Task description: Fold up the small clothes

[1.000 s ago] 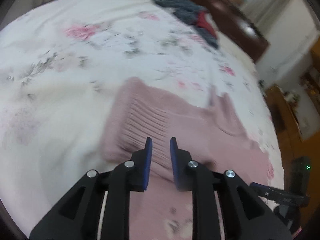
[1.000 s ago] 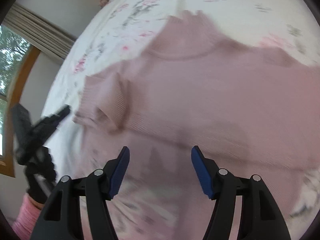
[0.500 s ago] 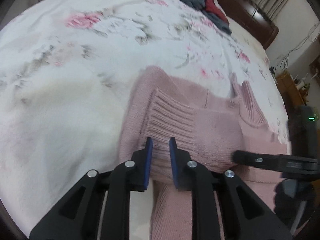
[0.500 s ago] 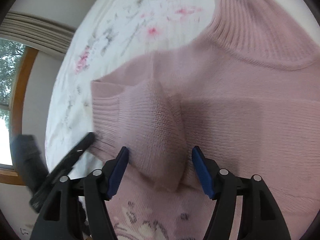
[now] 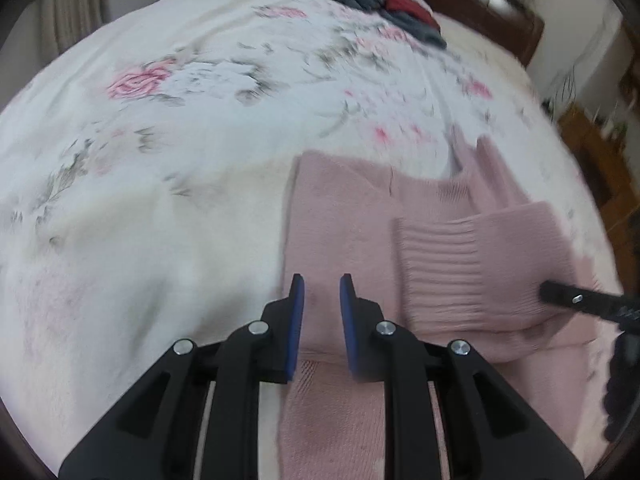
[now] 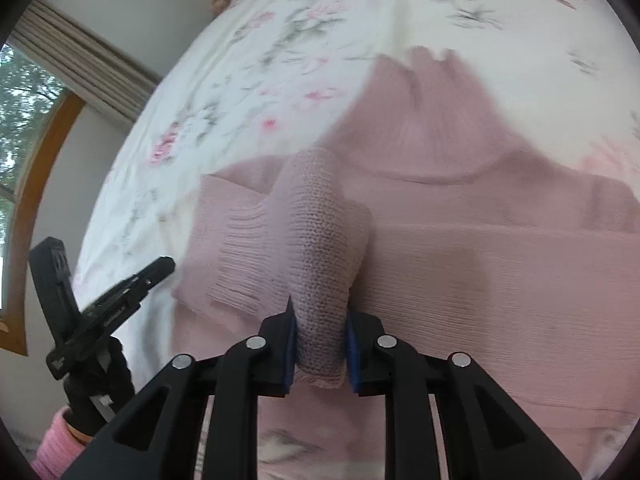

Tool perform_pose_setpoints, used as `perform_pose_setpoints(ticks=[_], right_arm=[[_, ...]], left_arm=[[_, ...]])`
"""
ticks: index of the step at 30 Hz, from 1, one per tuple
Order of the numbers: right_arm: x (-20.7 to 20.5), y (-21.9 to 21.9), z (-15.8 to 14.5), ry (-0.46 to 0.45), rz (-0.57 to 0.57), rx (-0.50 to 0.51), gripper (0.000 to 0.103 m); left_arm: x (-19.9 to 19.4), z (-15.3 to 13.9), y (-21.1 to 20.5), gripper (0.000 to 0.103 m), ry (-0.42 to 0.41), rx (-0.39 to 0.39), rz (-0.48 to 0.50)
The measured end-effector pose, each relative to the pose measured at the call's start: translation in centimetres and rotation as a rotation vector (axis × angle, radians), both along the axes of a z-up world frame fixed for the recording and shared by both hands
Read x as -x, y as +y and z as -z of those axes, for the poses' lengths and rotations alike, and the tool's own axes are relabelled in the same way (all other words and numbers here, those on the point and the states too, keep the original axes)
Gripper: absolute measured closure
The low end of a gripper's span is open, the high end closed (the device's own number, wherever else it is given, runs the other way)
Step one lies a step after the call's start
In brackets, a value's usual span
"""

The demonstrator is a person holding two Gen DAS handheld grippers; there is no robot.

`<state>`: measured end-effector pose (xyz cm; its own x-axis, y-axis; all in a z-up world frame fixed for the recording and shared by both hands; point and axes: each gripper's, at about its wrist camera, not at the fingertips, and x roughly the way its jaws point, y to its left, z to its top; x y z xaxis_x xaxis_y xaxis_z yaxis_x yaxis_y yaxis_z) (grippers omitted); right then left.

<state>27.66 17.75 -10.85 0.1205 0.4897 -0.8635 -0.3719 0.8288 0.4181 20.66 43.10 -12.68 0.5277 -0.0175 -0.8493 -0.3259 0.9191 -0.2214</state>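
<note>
Over the left edge of the pink sweater (image 5: pixel 340 216), spread flat on the floral bed (image 5: pixel 160 128): left gripper (image 5: pixel 322 296) empty, fingers parted by a narrow gap, gripping nothing. Further right: right gripper (image 6: pixel 320 320) clamped on the bunched sleeve (image 6: pixel 324 240), ribbed cuff (image 6: pixel 236 256) draped across the chest. Likely risks: thick knit slipping from the pinch in a fast carry, or dragging the body out of square and spoiling the fold.
</note>
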Motion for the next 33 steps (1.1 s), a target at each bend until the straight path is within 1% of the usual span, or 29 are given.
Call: perform_pose_setpoints(ticks=[2, 4, 7, 11, 12, 13, 14, 15, 16, 17, 18, 19, 21, 23, 25, 26, 27, 28, 31, 33], right_arm=[[-0.4, -1.3, 1.1, 0.033, 0.026, 0.003, 0.083], [-0.7, -2.1, 2.6, 0.075, 0.048, -0.006, 0.082], [-0.8, -2.3, 3.9, 0.094, 0.055, 0.010, 0.081], [-0.6, -2.1, 4.2, 0.098, 0.048, 0.033, 0.076], [-0.6, -2.1, 3.9, 0.091, 0.050, 0.047, 0.074], [-0.5, -2.0, 3.4, 0.075, 0.055, 0.066, 0.070], [-0.4, -2.2, 2.7, 0.048, 0.064, 0.090, 0.068], [0.1, -2.1, 1.2, -0.017, 0.067, 0.123, 0.068], [0.3, -1.8, 0.3, -0.053, 0.058, 0.140, 0.068], [0.9, -1.0, -0.8, -0.100, 0.033, 0.165, 0.065], [1.3, -0.1, -1.5, -0.127, 0.004, 0.184, 0.063], [1.7, 1.1, -2.0, -0.139, -0.034, 0.198, 0.058], [2.7, 4.1, -2.2, -0.136, -0.117, 0.204, 0.057], [3.5, 7.3, -1.7, -0.114, -0.185, 0.200, 0.057], [3.8, 9.6, -1.1, -0.111, -0.217, 0.210, 0.056], [4.0, 10.8, -0.7, -0.108, -0.234, 0.221, 0.052], [4.0, 12.0, 0.0, -0.095, -0.248, 0.234, 0.050], [4.0, 12.6, 0.4, -0.084, -0.252, 0.241, 0.048], [4.0, 14.2, 2.3, -0.073, -0.258, 0.309, 0.048], [3.8, 14.3, 3.4, -0.068, -0.255, 0.332, 0.048]], left_arm=[[-0.9, 1.1, -1.1, 0.085, 0.043, -0.012, 0.015], [-1.4, 2.1, -1.5, 0.085, 0.080, -0.032, 0.008], [-1.7, 2.8, -1.5, 0.083, 0.093, -0.045, 0.009], [-1.8, 3.1, -1.2, 0.083, 0.098, -0.039, 0.022], [-1.8, 3.0, -1.2, 0.083, 0.097, -0.035, 0.022], [-1.7, 2.8, -1.0, 0.084, 0.092, -0.024, 0.020], [-1.4, 2.5, -0.8, 0.084, 0.083, -0.011, 0.015], [-1.0, 2.0, -0.4, 0.084, 0.070, 0.002, 0.005], [-0.8, 1.6, -0.2, 0.084, 0.059, 0.009, -0.002], [-0.5, 1.3, 0.0, 0.085, 0.049, 0.013, -0.008], [0.0, 0.7, 0.4, 0.085, 0.037, 0.010, -0.016], [0.2, 0.3, 0.5, 0.085, 0.030, 0.006, -0.019], [0.7, -0.6, 1.1, 0.085, 0.016, -0.003, -0.030], [1.1, -1.4, 1.9, 0.085, 0.006, -0.007, -0.049], [1.4, -1.9, 2.6, 0.084, 0.002, -0.001, -0.062], [1.5, -2.1, 2.8, 0.083, 0.000, -0.002, -0.067], [1.6, -2.2, 3.1, 0.083, -0.001, -0.006, -0.071], [1.8, -2.3, 3.4, 0.081, -0.001, -0.010, -0.073], [2.1, -2.0, 4.1, 0.081, 0.008, -0.008, -0.076], [2.3, -1.6, 4.3, 0.081, 0.012, 0.000, -0.075]])
